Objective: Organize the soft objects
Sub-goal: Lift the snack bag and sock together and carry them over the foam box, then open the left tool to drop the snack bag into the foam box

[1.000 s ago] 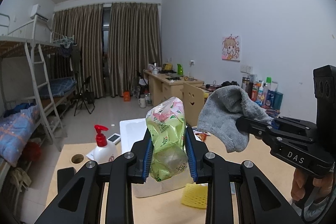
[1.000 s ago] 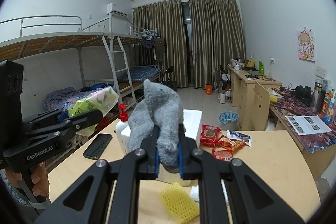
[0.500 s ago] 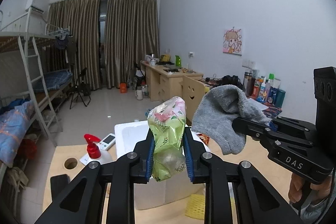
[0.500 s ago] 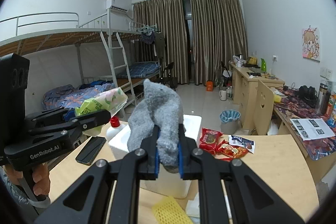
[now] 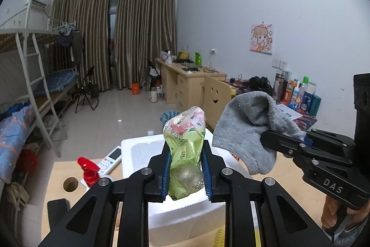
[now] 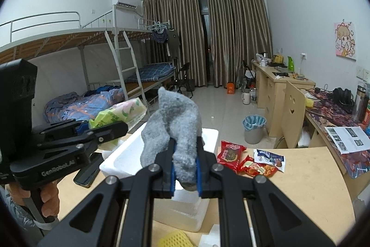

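Observation:
My left gripper (image 5: pixel 185 168) is shut on a green flowered tissue pack (image 5: pixel 185 142), which stands upright between the blue pads, squeezed at its lower half. It hangs above the open white foam box (image 5: pixel 138 154). To its right, my right gripper (image 5: pixel 268 140) holds a grey fuzzy sock (image 5: pixel 245 131) that droops off the fingertips. In the right wrist view the right gripper (image 6: pixel 185 154) is shut on the sock (image 6: pixel 175 112) over the same box (image 6: pixel 124 154). The left gripper (image 6: pixel 115 129) with the pack (image 6: pixel 120 112) sits at the left.
On the wooden table (image 6: pixel 300 177) lie red snack packets (image 6: pixel 231 154), a dark phone (image 6: pixel 89 169) and a yellow foam net (image 6: pixel 175 239). A red-capped spray bottle (image 5: pixel 89 171), a white remote (image 5: pixel 111 157) and a round table hole (image 5: pixel 70 183) sit left of the box.
Both grippers have moved forward over the table with their loads, and the foam box now lies closer beneath them. The left pads squeeze the pack a little narrower.

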`<state>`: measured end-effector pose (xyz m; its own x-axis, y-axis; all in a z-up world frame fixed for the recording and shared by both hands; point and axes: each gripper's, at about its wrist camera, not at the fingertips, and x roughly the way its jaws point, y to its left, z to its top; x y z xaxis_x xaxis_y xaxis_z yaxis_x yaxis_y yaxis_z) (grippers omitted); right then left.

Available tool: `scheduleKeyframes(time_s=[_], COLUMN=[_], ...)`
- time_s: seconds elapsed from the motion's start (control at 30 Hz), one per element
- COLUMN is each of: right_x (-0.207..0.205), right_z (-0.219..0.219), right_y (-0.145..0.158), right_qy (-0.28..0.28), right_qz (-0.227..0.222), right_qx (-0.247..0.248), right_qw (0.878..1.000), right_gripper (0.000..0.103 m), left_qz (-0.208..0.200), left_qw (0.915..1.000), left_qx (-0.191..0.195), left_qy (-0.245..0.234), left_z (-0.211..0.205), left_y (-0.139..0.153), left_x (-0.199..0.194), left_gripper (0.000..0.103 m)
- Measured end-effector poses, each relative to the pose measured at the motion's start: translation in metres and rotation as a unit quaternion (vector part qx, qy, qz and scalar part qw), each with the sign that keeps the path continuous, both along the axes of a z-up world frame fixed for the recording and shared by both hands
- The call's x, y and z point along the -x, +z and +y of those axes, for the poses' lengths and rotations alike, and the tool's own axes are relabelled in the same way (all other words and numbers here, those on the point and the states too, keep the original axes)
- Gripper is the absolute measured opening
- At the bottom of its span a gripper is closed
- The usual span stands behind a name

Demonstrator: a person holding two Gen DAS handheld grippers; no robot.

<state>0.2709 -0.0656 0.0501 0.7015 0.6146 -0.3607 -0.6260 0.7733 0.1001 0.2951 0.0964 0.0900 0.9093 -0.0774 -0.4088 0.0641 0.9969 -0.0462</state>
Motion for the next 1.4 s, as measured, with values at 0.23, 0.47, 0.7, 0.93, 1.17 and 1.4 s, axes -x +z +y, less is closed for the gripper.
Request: scheduleKeyframes(time_s=[0.23, 0.47, 0.7, 0.93, 1.17, 1.4], right_x=[-0.012, -0.019, -0.023, -0.025, -0.023, -0.021], right_z=[0.004, 0.007, 0.005, 0.002, -0.001, 0.006], right_y=[-0.003, -0.006, -0.008, -0.007, -0.006, -0.005], right_qy=[-0.004, -0.005, -0.009, -0.014, -0.016, -0.013], right_qz=[0.01, 0.02, 0.022, 0.023, 0.024, 0.022], right_qx=[0.004, 0.004, 0.003, -0.001, -0.002, 0.006], right_qw=[1.0, 1.0, 1.0, 1.0, 1.0, 1.0], right_gripper=[0.017, 0.017, 0.017, 0.017, 0.017, 0.017], left_qz=[0.02, 0.038, 0.043, 0.047, 0.031, 0.014], left_qw=[0.9998, 0.9992, 0.999, 0.9988, 0.9995, 0.9996], left_qx=[-0.001, 0.003, -0.003, -0.005, -0.009, -0.008], left_qy=[-0.003, -0.01, -0.014, -0.009, 0.004, 0.022], left_z=[0.0, 0.0, -0.001, 0.0, 0.001, 0.004], left_y=[-0.014, -0.025, -0.032, -0.036, -0.03, -0.018], left_x=[-0.025, -0.046, -0.059, -0.063, -0.059, -0.043], left_gripper=[0.025, 0.025, 0.026, 0.043, 0.066, 0.079])
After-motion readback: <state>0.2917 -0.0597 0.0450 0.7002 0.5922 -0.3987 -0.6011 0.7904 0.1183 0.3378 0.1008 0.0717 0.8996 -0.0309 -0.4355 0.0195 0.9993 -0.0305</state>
